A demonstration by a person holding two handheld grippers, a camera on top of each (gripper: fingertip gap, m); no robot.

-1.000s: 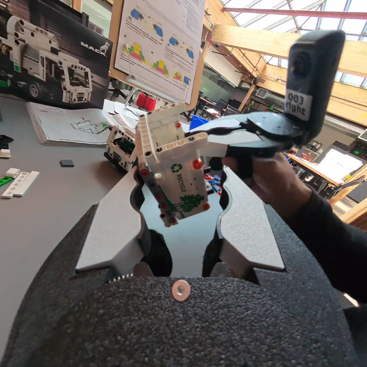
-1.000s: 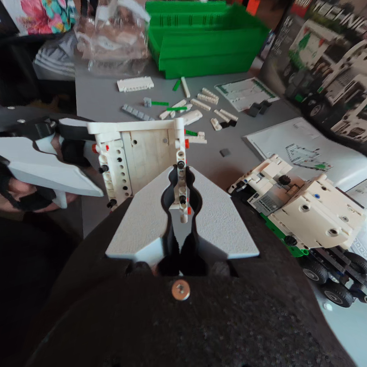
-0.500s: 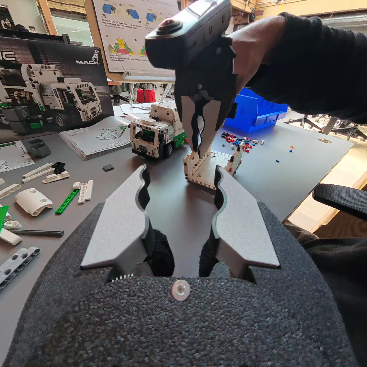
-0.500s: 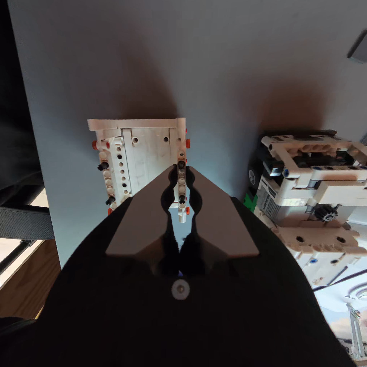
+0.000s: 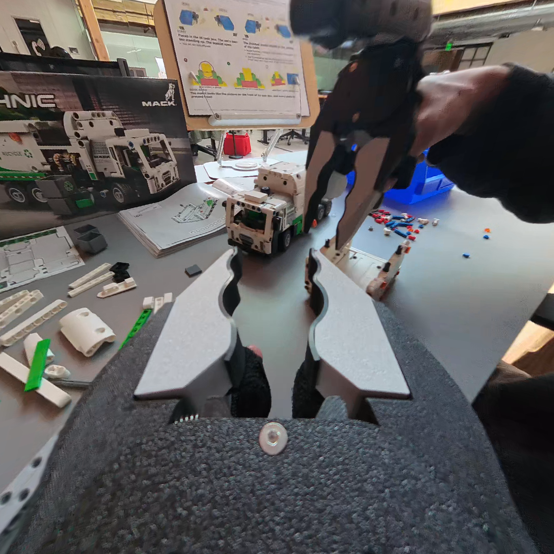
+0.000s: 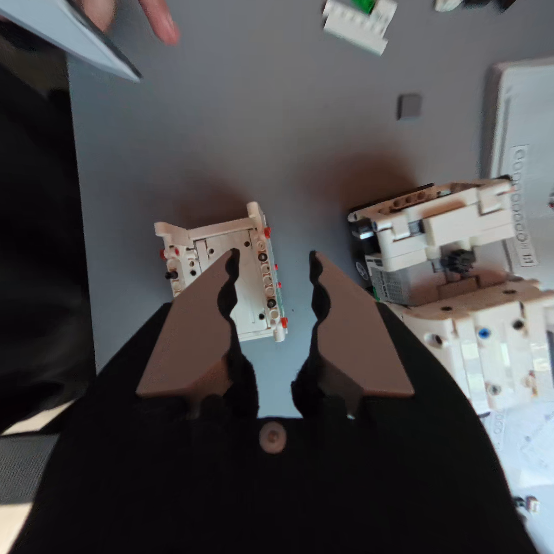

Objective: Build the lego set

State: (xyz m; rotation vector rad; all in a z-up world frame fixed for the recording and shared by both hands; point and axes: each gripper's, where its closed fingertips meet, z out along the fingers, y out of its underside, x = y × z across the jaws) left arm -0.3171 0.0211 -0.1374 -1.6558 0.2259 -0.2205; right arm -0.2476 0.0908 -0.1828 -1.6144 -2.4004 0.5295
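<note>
The white container body [image 6: 230, 277] with red and black pins lies on the grey table; it also shows in the left wrist view [image 5: 367, 268]. My right gripper [image 6: 272, 254] is open and empty just above it, pointing straight down; it also shows in the left wrist view [image 5: 325, 236]. The white and green truck [image 5: 265, 211] stands behind the body, and to its right in the right wrist view [image 6: 443, 281]. My left gripper [image 5: 273, 251] is open and empty, low over the table in front of both.
The set's box [image 5: 87, 144] and an open manual [image 5: 177, 218] lie at the back left. Loose white, green and black pieces [image 5: 87, 331] lie at the left. Small red and blue pins [image 5: 395, 223] and a blue bin [image 5: 425, 183] are at the right. A clipboard stand [image 5: 239, 60] is behind. Spacing between my two grippers at the tips: around 11 cm.
My right gripper set the container body on the table, then opened and let it go. My left gripper drew back from the body and stays open.
</note>
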